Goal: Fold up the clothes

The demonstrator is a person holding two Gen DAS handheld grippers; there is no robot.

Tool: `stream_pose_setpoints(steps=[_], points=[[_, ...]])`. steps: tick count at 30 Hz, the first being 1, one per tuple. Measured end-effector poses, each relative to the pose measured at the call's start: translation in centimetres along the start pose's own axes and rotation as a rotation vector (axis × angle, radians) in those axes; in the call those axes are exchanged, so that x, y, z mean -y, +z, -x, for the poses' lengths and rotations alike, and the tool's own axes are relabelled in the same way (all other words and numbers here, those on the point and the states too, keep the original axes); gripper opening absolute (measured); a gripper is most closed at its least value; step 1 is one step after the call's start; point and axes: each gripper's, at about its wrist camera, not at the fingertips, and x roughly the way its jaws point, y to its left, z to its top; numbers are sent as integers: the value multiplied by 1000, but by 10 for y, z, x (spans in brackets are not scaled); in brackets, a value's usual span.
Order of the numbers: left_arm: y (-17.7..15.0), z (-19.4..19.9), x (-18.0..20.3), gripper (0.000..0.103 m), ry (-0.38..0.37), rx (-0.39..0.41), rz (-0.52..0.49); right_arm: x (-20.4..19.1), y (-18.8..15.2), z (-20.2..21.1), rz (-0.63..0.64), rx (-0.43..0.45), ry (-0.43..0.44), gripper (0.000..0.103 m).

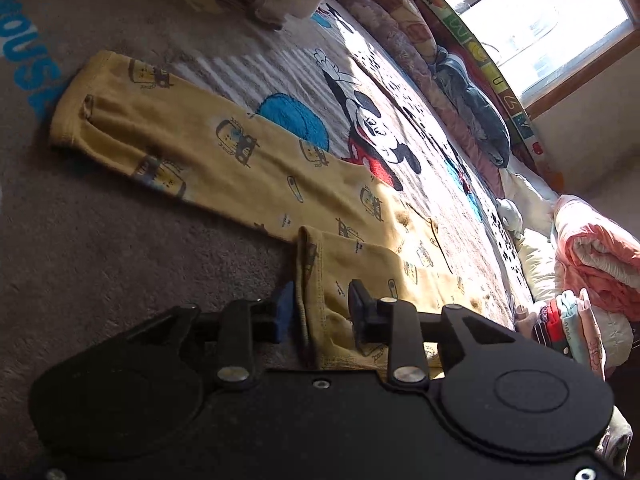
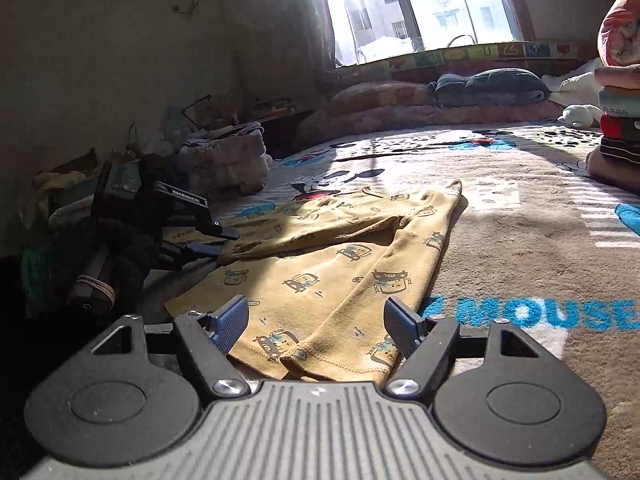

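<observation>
While the left gripper (image 1: 320, 312) is straddling a cuff of the yellow cotton top w/ small cartoon-car prints (image 1: 224, 156), its blue-padded fingers (image 1: 285, 312) are sitting either side of the hem fabric w/ a gap on both sides, so it's parted, not clamped. Seen from the right wrist cam, that same left gripper (image 2: 218, 242) is lying low at the garment's far-left sleeve end, jaws spread approx. flat to the bed.

Nearer me, the right gripper (image 2: 316, 322) is hovering wide open over the bottom hem of the yellow top (image 2: 320, 280), blue ribbed pads (image 2: 232, 322) angling outward, hem edge lying between them but not pinched.

The top itself is lying flat on the beige plush blanket w/ cartoon mouse figures and blue lettering (image 2: 520, 240), one sleeve folded across the body, the other stretching out straight in the left cam.

Further out, a stack of folded clothes, red, teal and striped, (image 2: 620, 120) is sitting at the right edge of the blanket. A dark teal-grey cushion (image 2: 492, 86) is resting along the bolster under the bright sunlit window (image 2: 420, 4). A heap of pale crumpled laundry (image 2: 228, 160) is piling up at the left, near the wall.
</observation>
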Motion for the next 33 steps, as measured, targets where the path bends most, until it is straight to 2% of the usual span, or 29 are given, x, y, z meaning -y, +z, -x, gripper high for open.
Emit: stream_pose_setpoints(steps=[1, 5, 10, 14, 18, 24, 29, 31, 33], points=[[-1, 0, -1, 7, 14, 4, -5, 11, 11, -8, -33, 0, 6, 74], [-5, -2, -7, 7, 3, 19, -4, 55, 53, -38, -167, 1, 30, 74], [-10, -1, -16, 7, -36, 41, 15, 114, 100, -111, -278, -48, 44, 74], [-12, 0, -17, 7, -45, 46, 1, 152, 112, -164, -352, -86, 66, 74], [-13, -1, -16, 7, -49, 52, -26, 185, 110, -212, -444, -173, 94, 72], [-11, -2, -22, 9, -74, 39, 7, 205, 112, -222, -493, -199, 189, 71], [-11, 0, -22, 9, -77, 42, 22, 218, 103, -215, -621, -133, 227, 71], [-11, -1, -20, 9, -72, 49, 15, 224, 99, -213, -671, -100, 229, 67], [-11, -2, -17, 9, -65, 56, -5, 228, 96, -213, -683, -99, 212, 56]])
